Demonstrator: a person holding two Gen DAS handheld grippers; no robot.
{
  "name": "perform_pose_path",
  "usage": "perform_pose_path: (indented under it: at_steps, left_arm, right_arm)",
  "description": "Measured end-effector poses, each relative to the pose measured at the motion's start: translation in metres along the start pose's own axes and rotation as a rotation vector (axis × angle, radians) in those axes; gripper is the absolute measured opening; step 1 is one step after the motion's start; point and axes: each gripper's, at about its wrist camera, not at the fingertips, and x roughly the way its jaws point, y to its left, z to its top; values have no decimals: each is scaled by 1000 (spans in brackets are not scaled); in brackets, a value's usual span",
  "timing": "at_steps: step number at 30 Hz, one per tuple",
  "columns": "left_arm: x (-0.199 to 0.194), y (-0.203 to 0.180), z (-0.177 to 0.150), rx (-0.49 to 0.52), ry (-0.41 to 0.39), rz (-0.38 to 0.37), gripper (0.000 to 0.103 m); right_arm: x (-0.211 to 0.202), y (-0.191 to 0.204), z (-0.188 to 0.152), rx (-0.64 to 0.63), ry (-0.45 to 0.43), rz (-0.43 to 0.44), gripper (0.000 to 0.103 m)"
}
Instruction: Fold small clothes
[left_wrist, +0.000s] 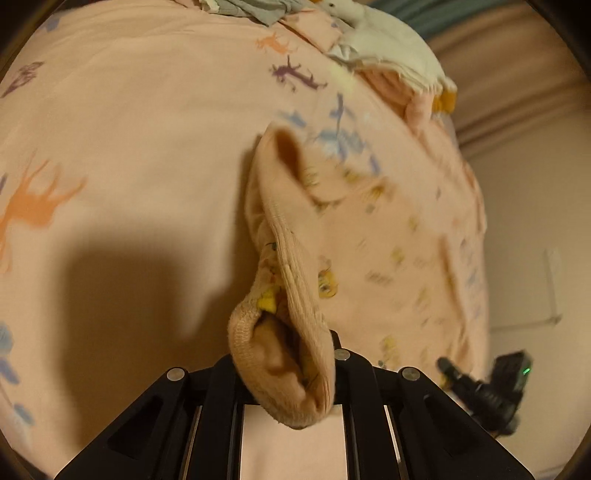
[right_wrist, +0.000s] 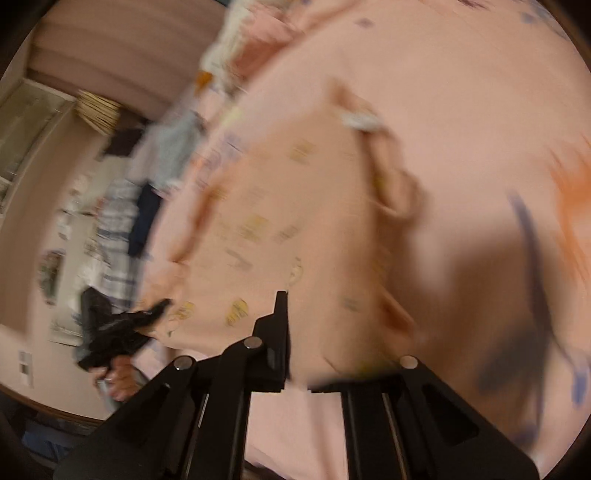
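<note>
Both grippers are clamped on one small peach garment (left_wrist: 354, 236) printed with little yellow cartoon birds, and hold it stretched between them above the bed. Left gripper (left_wrist: 295, 373) has its black fingers pinched together on the ribbed cuff (left_wrist: 291, 354) of a sleeve or leg; the cuff bulges out over the fingers and its open mouth faces the camera. From that cuff the cloth runs away and to the right as a broad, blurred sheet.

In the left wrist view the right gripper (left_wrist: 480, 387) shows as a dark blurred shape at the garment's lower right edge, with a small green light on it. In the right wrist view the right gripper (right_wrist: 295, 369) has the cloth lying over its fingers; one black finger (right_wrist: 279, 332) stands clear to the left of the fabric, the other is hidden under it, and the jaws are drawn together on the cloth. The left gripper (right_wrist: 122, 325) appears there at the garment's far left edge, a hand (right_wrist: 120, 380) below it.

Beneath the garment lies a peach bedsheet (left_wrist: 129, 129) printed with orange, purple and blue animals, in shadow near the lower left. At the sheet's far edge sit a white garment (left_wrist: 391, 51) with a yellow hem and a grey one (left_wrist: 255, 9). The right wrist view is heavily blurred; striped and dark clothes (right_wrist: 125, 218) lie on the floor beyond the bed's left edge.
</note>
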Motion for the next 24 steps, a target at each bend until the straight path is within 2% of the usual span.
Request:
perform_pose_path:
  at_steps: [2, 5, 6, 8, 9, 10, 11, 12, 13, 14, 15, 16, 17, 19, 20, 21, 22, 24]
  left_arm:
    - [-5, 10, -5, -19, -10, -3, 13]
    - [-30, 20, -4, -69, -31, 19, 13]
    - [-42, 23, -4, -94, -73, 41, 13]
    - [-73, 25, -1, -100, -227, 101, 13]
    - [-84, 22, 2, -84, -290, 137, 13]
    - [-89, 18, 5, -66, -315, 184, 13]
    - [-89, 14, 7, -58, -312, 209, 13]
    - [-86, 13, 5, -67, -311, 178, 13]
    - [-81, 14, 1, -77, -303, 122, 13]
    - [-74, 18, -4, -84, -273, 50, 19]
    - [-64, 20, -7, -86, -226, -9, 24]
    - [-50, 20, -8, -84, -166, -37, 25]
    - [-39, 19, -8, -72, -115, -17, 25]
    - [-23, 14, -11, -35, -67, 69, 25]
    - [-21, 14, -13, -20, -67, 86, 25]
    - [-20, 13, -15, -11, -67, 85, 25]
    - [-20, 12, -15, -1, -64, 72, 25]
    - [-24, 13, -13, 7, -72, 60, 25]
  right_arm:
    - [-7, -10, -15, -28, -13, -107, 6]
    - [-32, -15, -24, -50, -41, -176, 8]
    - [-40, -15, -25, -62, -52, -222, 11]
    - [-56, -11, -21, -99, -87, -310, 12]
    - [-60, -7, -16, -111, -101, -308, 12]
    - [-66, -4, -10, -120, -120, -268, 14]
    - [-69, -2, -5, -119, -137, -214, 22]
    - [-69, -1, -1, -113, -147, -162, 36]
    - [-66, 1, 5, -111, -152, -81, 43]
    - [-60, 2, 10, -112, -149, -13, 50]
    - [-55, 2, 10, -107, -148, 12, 50]
    - [-46, 2, 13, -93, -144, 20, 50]
    - [-36, 2, 15, -94, -131, 24, 50]
    - [-8, 4, 20, -147, -79, -14, 36]
    - [4, 4, 21, -162, -65, -73, 19]
    - [8, 4, 20, -162, -63, -117, 10]
    - [9, -1, 20, -147, -75, -97, 6]
    - [-1, -5, 18, -154, -69, 14, 2]
